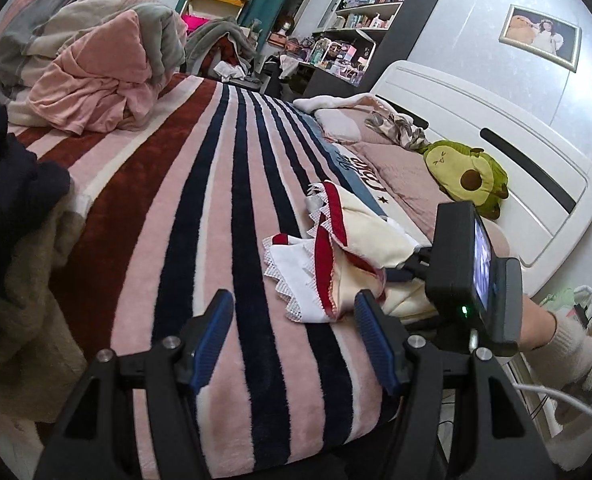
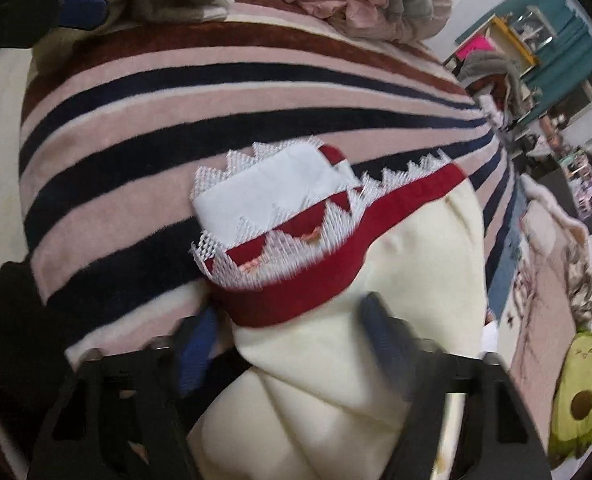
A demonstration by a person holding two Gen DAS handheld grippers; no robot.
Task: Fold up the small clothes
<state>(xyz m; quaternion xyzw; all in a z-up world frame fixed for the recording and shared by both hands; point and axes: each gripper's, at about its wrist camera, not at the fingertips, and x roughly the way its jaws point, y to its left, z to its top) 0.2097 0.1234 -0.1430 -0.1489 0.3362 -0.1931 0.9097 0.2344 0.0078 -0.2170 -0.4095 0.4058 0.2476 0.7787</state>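
A small cream garment [image 1: 360,236] with red trim and white zigzag lace lies crumpled on the striped blanket [image 1: 175,208], near the bed's right edge. My left gripper [image 1: 293,300] stands open just short of the lace corner, with nothing pressed between its blue pads. In the left wrist view my right gripper [image 1: 414,262] reaches into the cream cloth from the right. Seen from the right wrist, the garment [image 2: 336,360] bunches between the blurred fingers of my right gripper [image 2: 291,308]. A dark gap shows beside the left pad [image 2: 195,356], so the jaws are not pressed on the cloth.
A heap of pink and grey clothes [image 1: 95,68] sits at the far left of the bed, dark and beige clothes [image 1: 19,240] at the near left. An avocado plush [image 1: 468,172] lies by the white headboard [image 1: 516,152]. A person's socked leg [image 1: 568,344] stands beside the bed.
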